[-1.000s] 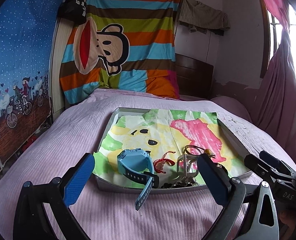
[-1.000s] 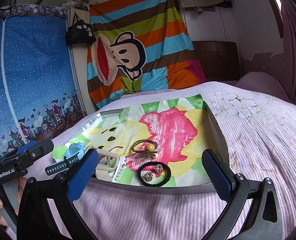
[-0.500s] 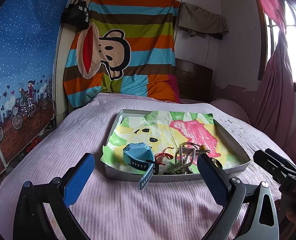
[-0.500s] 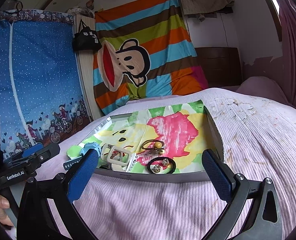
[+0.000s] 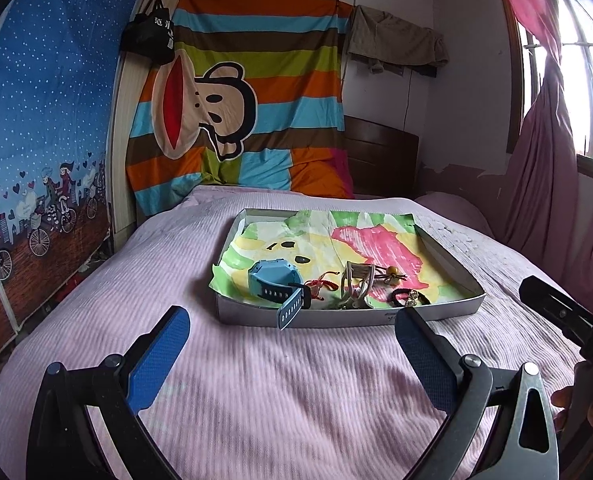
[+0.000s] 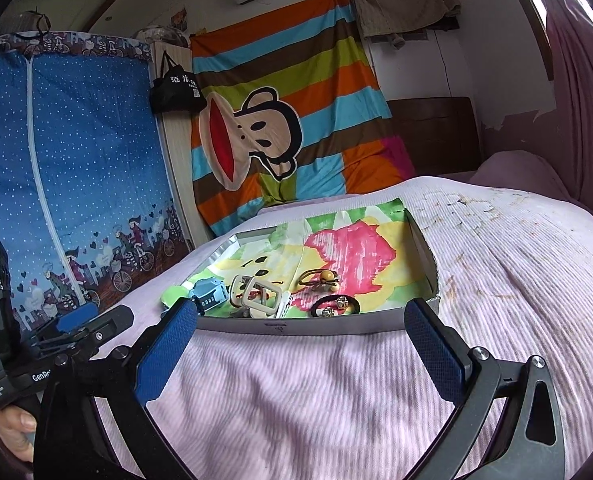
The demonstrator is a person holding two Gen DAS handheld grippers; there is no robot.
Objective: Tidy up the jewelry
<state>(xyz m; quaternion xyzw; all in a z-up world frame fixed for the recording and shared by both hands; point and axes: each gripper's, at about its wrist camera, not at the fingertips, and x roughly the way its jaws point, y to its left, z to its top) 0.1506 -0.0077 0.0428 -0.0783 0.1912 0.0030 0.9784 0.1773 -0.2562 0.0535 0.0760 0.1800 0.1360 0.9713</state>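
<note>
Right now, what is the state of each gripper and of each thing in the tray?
Left gripper: open, empty.
Right gripper: open, empty.
Tray: on bed, paper-lined.
Blue watch: strap overhanging near wall.
Black hair tie: lying flat.
Beige hair clip: in tray, beside watch.

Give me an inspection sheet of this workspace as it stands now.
Surface: pink bedspread, wrinkled.
Job's things: shallow tray holding blue watch with its strap over the front rim, red string bracelet, beige buckle, bead hair tie, black hair tie.
Clutter: nothing seen.
Grippers: left hand-held gripper and right hand-held gripper open, empty, short of the tray.
Cables: nothing seen.
Surroundings: striped monkey blanket, window.
</note>
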